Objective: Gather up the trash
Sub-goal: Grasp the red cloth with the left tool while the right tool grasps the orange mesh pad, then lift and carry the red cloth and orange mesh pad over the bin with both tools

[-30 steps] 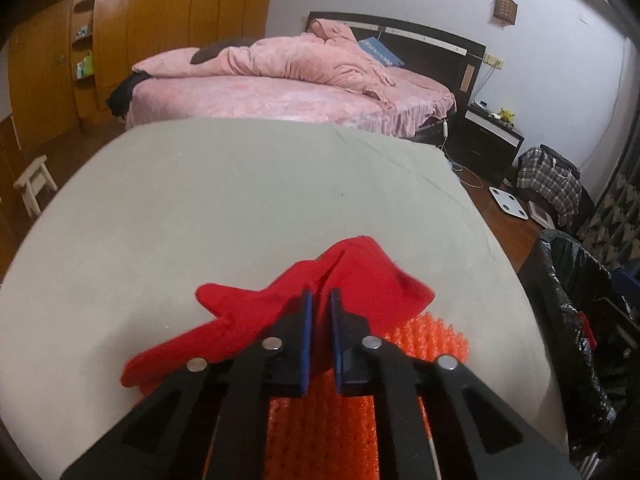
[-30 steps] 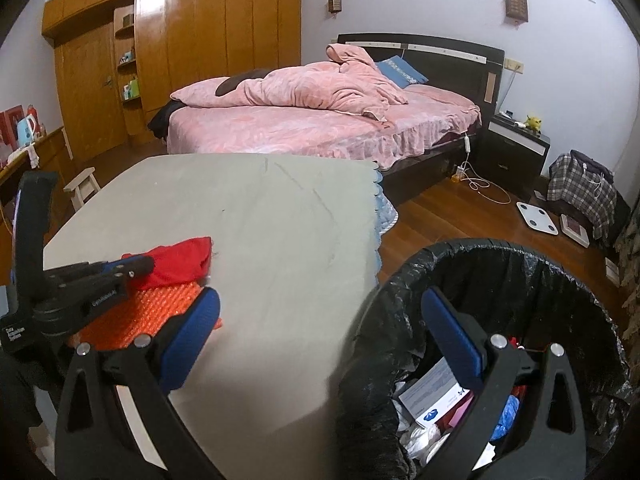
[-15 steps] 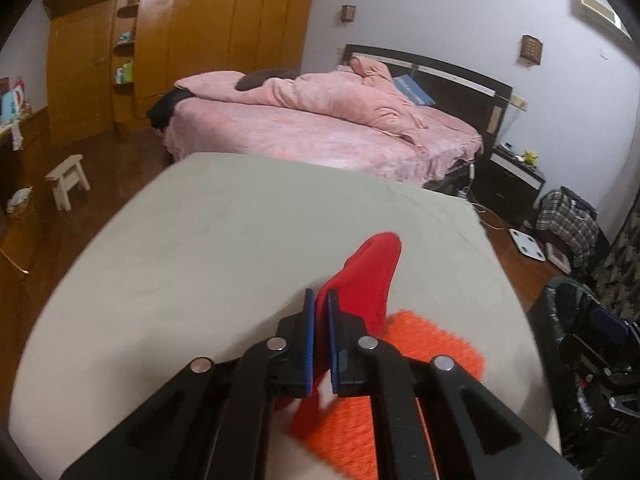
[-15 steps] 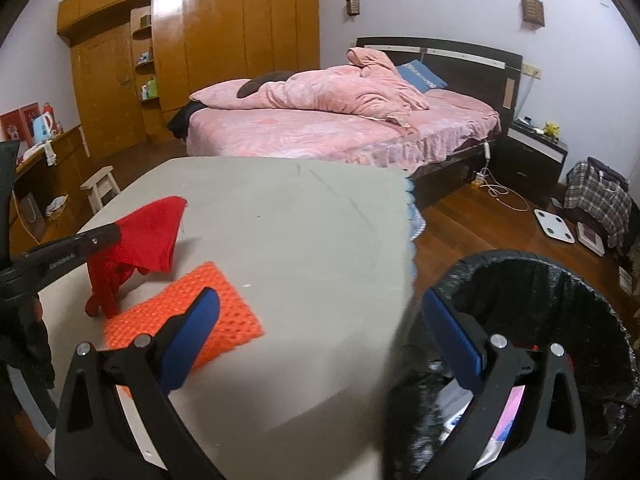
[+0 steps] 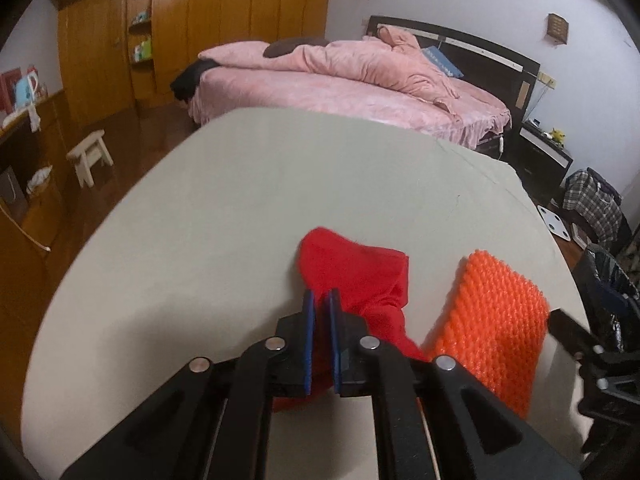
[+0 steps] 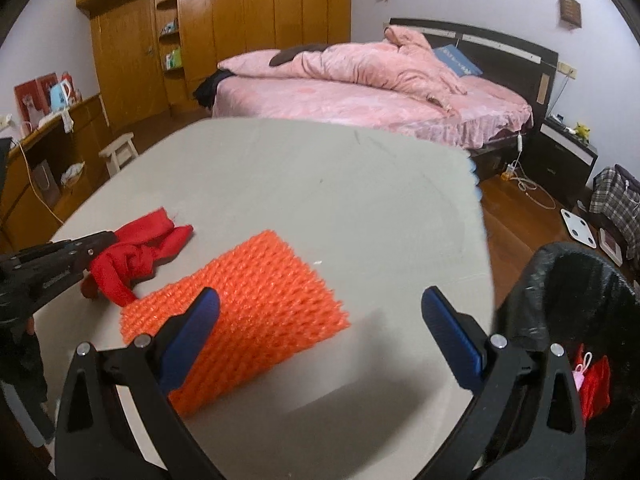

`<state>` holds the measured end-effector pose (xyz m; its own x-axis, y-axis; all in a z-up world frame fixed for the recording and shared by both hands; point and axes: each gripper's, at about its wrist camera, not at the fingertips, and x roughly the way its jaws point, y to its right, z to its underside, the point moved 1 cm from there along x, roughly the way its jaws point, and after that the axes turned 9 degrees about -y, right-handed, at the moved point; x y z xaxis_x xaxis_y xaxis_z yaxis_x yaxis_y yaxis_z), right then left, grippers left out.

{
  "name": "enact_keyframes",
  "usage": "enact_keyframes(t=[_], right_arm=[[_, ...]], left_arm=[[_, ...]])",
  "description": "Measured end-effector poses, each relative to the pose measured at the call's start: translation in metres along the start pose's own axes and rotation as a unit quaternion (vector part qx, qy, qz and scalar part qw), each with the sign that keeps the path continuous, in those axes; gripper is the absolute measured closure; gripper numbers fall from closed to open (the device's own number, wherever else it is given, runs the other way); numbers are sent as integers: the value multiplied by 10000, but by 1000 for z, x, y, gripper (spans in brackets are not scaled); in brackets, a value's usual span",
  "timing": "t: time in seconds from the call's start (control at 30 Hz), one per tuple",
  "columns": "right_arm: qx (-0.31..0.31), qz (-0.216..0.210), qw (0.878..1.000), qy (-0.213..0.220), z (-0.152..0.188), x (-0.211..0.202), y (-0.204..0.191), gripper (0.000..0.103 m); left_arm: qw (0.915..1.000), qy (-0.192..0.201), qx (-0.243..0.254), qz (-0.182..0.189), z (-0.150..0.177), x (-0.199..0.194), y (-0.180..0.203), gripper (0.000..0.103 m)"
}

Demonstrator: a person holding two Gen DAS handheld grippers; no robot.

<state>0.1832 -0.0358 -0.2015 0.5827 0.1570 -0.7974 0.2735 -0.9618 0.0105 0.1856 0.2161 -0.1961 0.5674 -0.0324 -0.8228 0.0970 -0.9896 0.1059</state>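
A red cloth (image 5: 356, 272) lies bunched on the grey table (image 5: 240, 200), left of an orange foam mesh pad (image 5: 500, 320). My left gripper (image 5: 320, 296) has the cloth's near end between its blue pads. Its jaws are opening, and the cloth still fills the narrow gap. In the right wrist view the same cloth (image 6: 136, 248) rests slack at the tip of the left gripper (image 6: 100, 242). My right gripper (image 6: 320, 296) stands open above the near right part of the orange mesh pad (image 6: 256, 304), holding nothing.
A bin lined with a black bag (image 6: 560, 280) stands past the table's right edge, with red and pink trash low inside. A pink bed (image 6: 360, 92), a wooden wardrobe (image 6: 240, 40) and a small white stool (image 6: 120, 152) lie beyond the table.
My left gripper has carried the red cloth off the orange pad to the left and set it on the table. My right gripper has swung left from over the bin to above the orange pad.
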Motion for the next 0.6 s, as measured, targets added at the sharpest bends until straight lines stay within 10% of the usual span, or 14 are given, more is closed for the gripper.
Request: enact_keyframes(t=[0.2, 0.6], right_arm=[[37, 25, 9994, -346, 1, 18, -1, 5], [-81, -809, 9944, -677, -1, 31, -14, 55]], left_arm=[[9999, 87, 22, 108, 5, -1, 0, 53], [9990, -358, 156, 238, 5, 25, 10, 52]])
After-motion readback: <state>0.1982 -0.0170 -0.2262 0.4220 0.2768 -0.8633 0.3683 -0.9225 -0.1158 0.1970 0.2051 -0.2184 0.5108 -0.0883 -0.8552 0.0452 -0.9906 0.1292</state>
